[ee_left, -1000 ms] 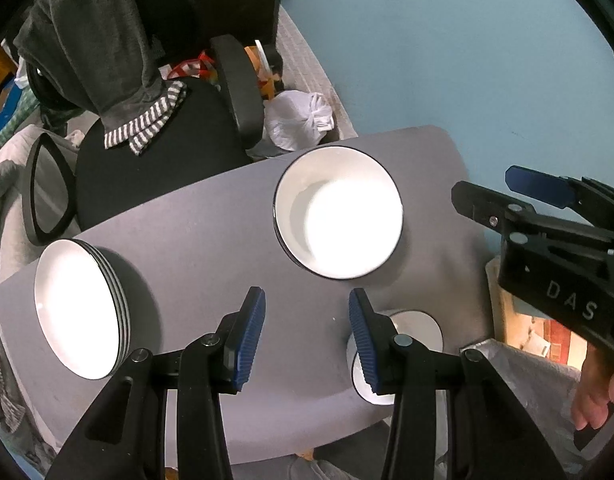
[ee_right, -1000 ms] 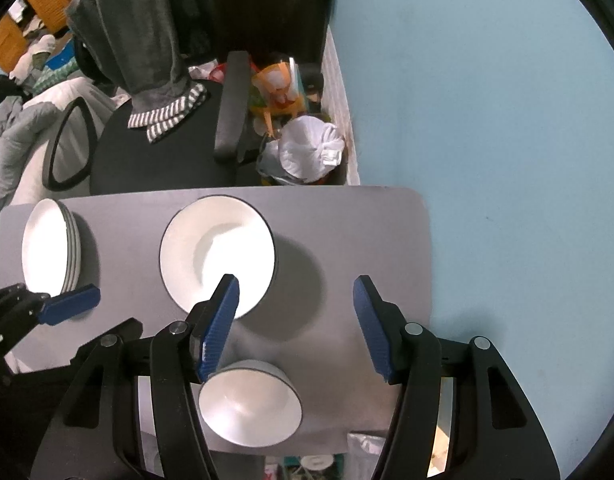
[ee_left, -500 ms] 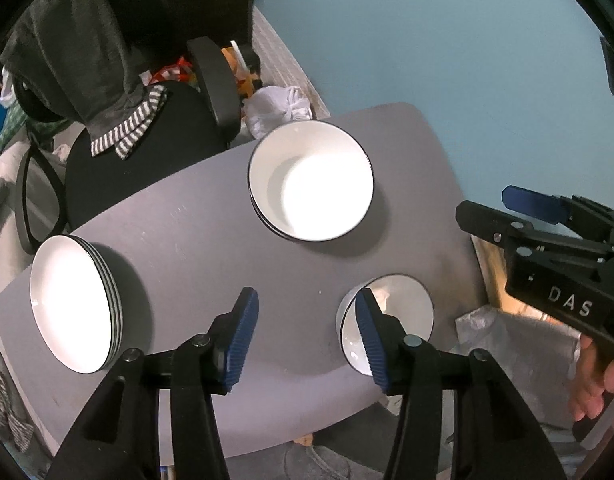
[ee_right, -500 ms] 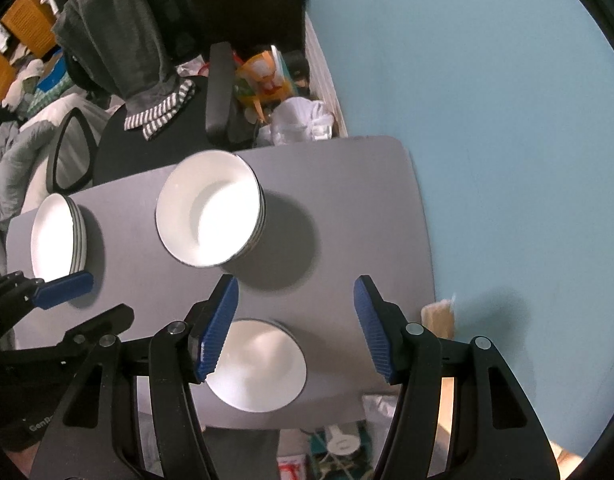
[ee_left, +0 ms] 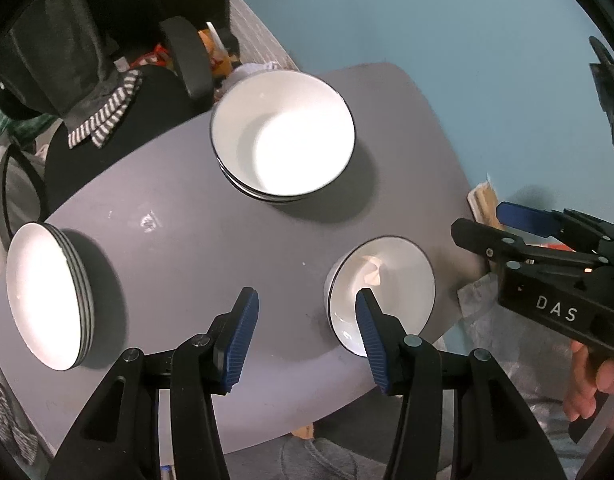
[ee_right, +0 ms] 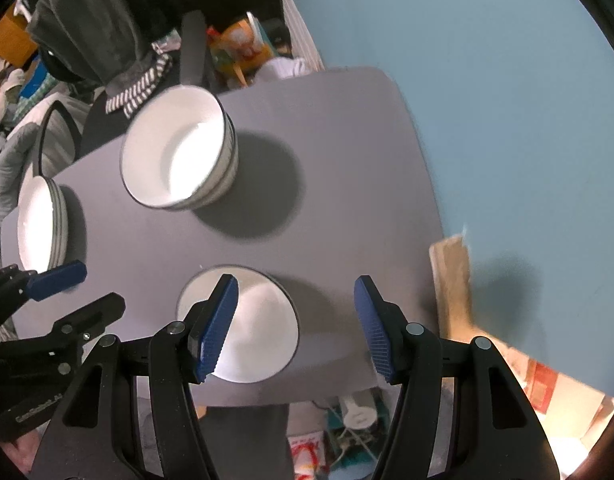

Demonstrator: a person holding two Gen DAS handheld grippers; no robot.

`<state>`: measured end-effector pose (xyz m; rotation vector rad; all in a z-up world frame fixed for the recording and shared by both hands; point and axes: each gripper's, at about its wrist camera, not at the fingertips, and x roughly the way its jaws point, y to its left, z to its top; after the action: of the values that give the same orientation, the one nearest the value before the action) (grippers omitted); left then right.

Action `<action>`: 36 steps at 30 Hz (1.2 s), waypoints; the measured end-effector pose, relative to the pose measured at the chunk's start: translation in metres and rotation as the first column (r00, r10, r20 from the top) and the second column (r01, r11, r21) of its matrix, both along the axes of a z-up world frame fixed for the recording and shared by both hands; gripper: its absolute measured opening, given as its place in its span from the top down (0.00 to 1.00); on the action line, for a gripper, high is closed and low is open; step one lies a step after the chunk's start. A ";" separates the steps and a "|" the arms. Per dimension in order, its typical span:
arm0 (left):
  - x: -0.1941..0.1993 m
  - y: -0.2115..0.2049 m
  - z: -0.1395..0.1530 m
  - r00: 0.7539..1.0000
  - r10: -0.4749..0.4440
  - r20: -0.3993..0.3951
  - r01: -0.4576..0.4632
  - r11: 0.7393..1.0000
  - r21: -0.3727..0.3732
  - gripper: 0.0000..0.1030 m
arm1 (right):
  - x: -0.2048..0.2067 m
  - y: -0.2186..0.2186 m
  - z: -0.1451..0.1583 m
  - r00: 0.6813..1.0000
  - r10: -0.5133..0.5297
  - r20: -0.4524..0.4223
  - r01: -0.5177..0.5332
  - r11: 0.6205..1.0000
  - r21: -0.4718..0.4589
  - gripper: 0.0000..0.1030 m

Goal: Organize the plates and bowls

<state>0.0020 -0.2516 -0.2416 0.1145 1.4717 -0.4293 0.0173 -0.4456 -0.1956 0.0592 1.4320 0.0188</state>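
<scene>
My left gripper (ee_left: 305, 328) is spread wide and empty, hanging above the near part of the table (ee_left: 187, 240). My right gripper (ee_right: 295, 324) is spread just as wide, empty too, above the near right corner.

Just under and between them sits the small bowl (ee_left: 381, 292), alone near the table's front edge; from the right view its rim (ee_right: 239, 324) lies partly behind my left finger (ee_right: 215, 324). Neither gripper touches it.

Farther out, toward the back, stands the bowl stack (ee_left: 283, 140), several nested, its side ribs showing in the right view (ee_right: 179, 156). Well apart, at the far left edge, lies the plate stack (ee_left: 47, 292).

Plates look gathered and most bowls nested, so I judge the single bowl is the last piece to deal with, and I am at the approach before picking it up. It looks smaller than the stacked ones, so it may nest inside or simply sit beside them; I cannot say.

Next I would lower one gripper over its rim, one finger inside and one outside, pinch firmly on the glazed wall, and lift straight, minding the nearby table edge.
</scene>
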 end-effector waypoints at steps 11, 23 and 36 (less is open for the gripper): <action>-0.004 -0.003 -0.035 0.998 -0.033 -0.044 0.035 0.999 0.028 0.45 | -0.018 -0.017 -0.042 0.994 -0.084 -0.064 0.085 0.996 0.004 0.42; -0.008 -0.010 -0.075 0.995 -0.032 -0.099 0.036 0.999 0.040 0.45 | -0.033 -0.019 -0.083 0.991 -0.095 -0.099 0.099 0.994 0.036 0.42; -0.005 -0.018 -0.099 0.989 -0.005 -0.148 0.010 0.999 0.036 0.45 | -0.045 -0.027 -0.098 0.989 -0.122 -0.083 0.126 0.991 0.049 0.42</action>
<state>-0.0031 -0.2692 -0.3411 0.1194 1.6259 -0.4244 -0.0278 -0.4727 -0.2932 0.1955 1.5049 -0.0472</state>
